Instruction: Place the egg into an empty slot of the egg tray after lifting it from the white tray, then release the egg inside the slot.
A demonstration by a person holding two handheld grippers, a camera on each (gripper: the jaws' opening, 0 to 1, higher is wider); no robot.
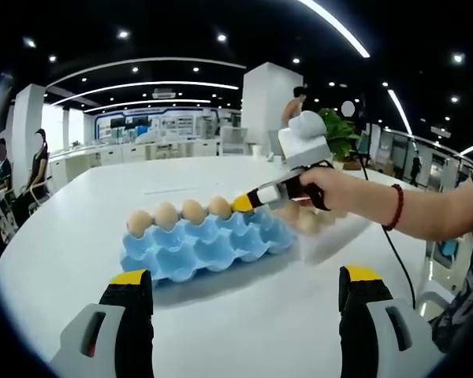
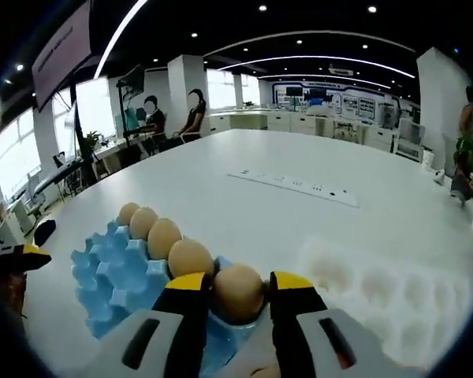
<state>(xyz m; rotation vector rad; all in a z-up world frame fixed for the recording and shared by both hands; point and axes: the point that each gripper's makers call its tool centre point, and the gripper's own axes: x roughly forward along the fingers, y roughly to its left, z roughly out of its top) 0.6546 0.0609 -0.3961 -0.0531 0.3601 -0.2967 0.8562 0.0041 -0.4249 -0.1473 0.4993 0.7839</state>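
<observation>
The right gripper (image 2: 237, 293) is closed on an egg (image 2: 238, 292), which is held between the two yellow-tipped jaws directly over the near end of the blue egg tray (image 2: 110, 276). Whether the egg already rests in a slot cannot be told. In the right gripper view, four more eggs are seated in a row running from the held egg toward 10 o'clock. The white tray (image 2: 378, 295) lies just beside the blue tray, at 3 o'clock from the held egg.

In the left gripper view, the left gripper (image 1: 248, 283) is held open, its jaws well apart and empty, near the blue egg tray (image 1: 213, 248). The right gripper (image 1: 244, 202) is seen entering from 2 o'clock, gripped by a hand (image 1: 331, 189), its tip at the end of the egg row.
</observation>
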